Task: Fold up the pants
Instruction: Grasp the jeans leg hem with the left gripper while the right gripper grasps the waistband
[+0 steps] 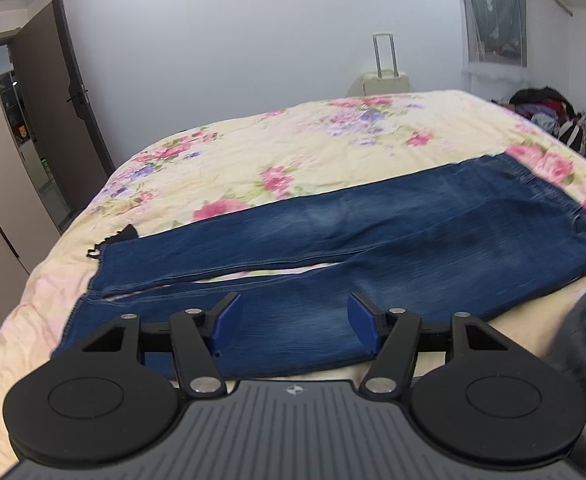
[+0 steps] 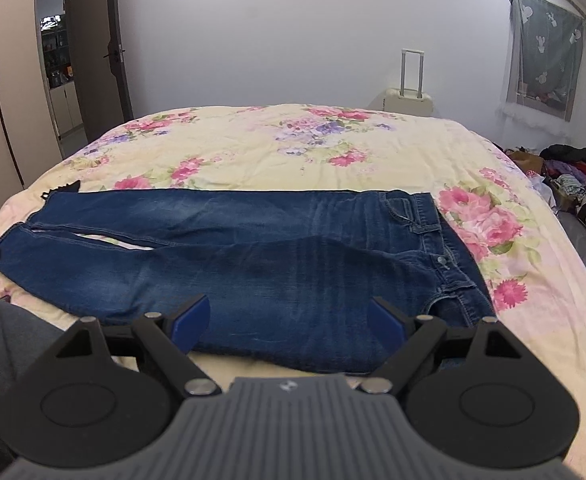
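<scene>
Blue jeans (image 2: 253, 256) are lying flat across the floral bed (image 2: 293, 148), legs pointing toward nine o'clock, waistband toward three. Both the left gripper (image 1: 295, 322) and right gripper (image 2: 289, 326) are hovering spread apart, holding nothing. A suitcase (image 2: 409, 100) is standing at twelve o'clock. Only the right view is showing the jeans' button (image 2: 441, 259).

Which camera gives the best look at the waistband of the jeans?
The right wrist view: the waistband lies close, with button and pocket stitching readable. In the left wrist view the waistband sits far right, blurred and stretched by the fisheye.
</scene>
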Available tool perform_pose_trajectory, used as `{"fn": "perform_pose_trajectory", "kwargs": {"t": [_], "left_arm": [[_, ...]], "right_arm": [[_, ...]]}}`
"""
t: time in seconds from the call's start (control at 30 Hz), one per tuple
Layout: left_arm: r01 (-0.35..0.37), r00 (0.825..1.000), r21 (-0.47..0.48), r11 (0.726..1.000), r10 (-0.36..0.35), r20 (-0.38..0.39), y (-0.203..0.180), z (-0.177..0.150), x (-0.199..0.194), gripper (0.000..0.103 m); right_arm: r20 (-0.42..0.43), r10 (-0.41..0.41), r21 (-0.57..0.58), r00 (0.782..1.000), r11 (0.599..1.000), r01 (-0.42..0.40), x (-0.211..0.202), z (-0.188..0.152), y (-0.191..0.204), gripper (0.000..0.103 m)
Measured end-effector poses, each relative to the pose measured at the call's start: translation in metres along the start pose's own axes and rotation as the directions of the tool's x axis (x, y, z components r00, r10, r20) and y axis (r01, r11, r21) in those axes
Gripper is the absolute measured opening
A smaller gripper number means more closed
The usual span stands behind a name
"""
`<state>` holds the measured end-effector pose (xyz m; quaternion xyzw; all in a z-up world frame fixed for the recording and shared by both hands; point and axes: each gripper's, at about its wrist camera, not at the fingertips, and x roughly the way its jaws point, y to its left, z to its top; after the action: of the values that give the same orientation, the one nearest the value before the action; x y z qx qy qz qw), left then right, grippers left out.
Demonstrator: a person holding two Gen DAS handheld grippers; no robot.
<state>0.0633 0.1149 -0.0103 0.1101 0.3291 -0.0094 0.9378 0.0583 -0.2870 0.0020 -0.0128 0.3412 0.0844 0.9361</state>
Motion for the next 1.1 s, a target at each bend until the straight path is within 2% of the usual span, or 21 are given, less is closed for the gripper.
{"fn": "perform_pose_trajectory", "kwargs": {"t": [0.13,0.23,0.3,0.37,0.43,0.5,0.63,0.73,0.8,0.83,0.97,1.03,1.1], "left_arm": [[-0.02,0.999,0.117,0.993,0.024,-0.031,0.045,-0.008,0.03,0.072],[-0.019,0.995,0.193,0.981,0.038,-0.096,0.079,-0.019,0.057,0.072],[-0.029,0.988,0.244,0.969,0.065,-0.141,0.099,-0.029,0.075,0.072],[-0.03,0.973,0.311,0.95,0.098,-0.207,0.116,-0.044,0.094,0.072],[-0.019,0.959,0.373,0.928,0.123,-0.256,0.124,-0.06,0.107,0.072],[-0.007,0.94,0.445,0.895,0.158,-0.302,0.133,-0.081,0.123,0.072],[-0.025,0.915,0.583,0.812,0.254,-0.315,0.135,-0.12,0.153,0.072],[-0.03,0.904,0.676,0.737,0.308,-0.296,0.129,-0.139,0.174,0.072],[-0.071,0.901,0.738,0.671,0.361,-0.241,0.123,-0.147,0.189,0.072],[-0.085,0.901,0.753,0.653,0.372,-0.221,0.121,-0.149,0.195,0.072],[-0.096,0.896,0.76,0.643,0.388,-0.215,0.115,-0.144,0.213,0.071],[-0.109,0.893,0.754,0.648,0.397,-0.211,0.113,-0.138,0.215,0.063],[-0.12,0.892,0.725,0.678,0.395,-0.222,0.11,-0.131,0.216,0.047]], "right_arm": [[-0.011,-0.015,-0.075,1.0,0.997,0.014,0.035,0.013,-0.039,0.082],[-0.005,0.006,-0.121,1.0,0.993,-0.006,0.058,0.027,-0.069,0.082],[-0.045,-0.023,-0.154,0.999,0.988,0.015,0.076,0.037,-0.082,0.081],[-0.107,-0.048,-0.2,0.993,0.98,0.026,0.098,0.044,-0.094,0.078],[-0.171,-0.062,-0.258,0.983,0.966,0.016,0.119,0.046,-0.1,0.071],[-0.22,-0.083,-0.325,0.972,0.946,0.007,0.137,0.045,-0.104,0.067],[-0.275,-0.143,-0.434,0.951,0.901,0.009,0.171,0.03,-0.116,0.066],[-0.274,-0.184,-0.474,0.944,0.88,0.035,0.185,0.023,-0.126,0.066],[-0.268,-0.215,-0.459,0.939,0.886,0.072,0.19,0.023,-0.134,0.069],[-0.271,-0.227,-0.439,0.935,0.894,0.09,0.192,0.024,-0.138,0.073],[-0.227,-0.229,-0.27,0.947,0.949,0.165,0.187,0.031,-0.168,0.076],[-0.211,-0.223,-0.243,0.952,0.955,0.17,0.183,0.029,-0.184,0.076],[-0.235,-0.217,-0.272,0.947,0.951,0.15,0.183,0.024,-0.197,0.076]]}}
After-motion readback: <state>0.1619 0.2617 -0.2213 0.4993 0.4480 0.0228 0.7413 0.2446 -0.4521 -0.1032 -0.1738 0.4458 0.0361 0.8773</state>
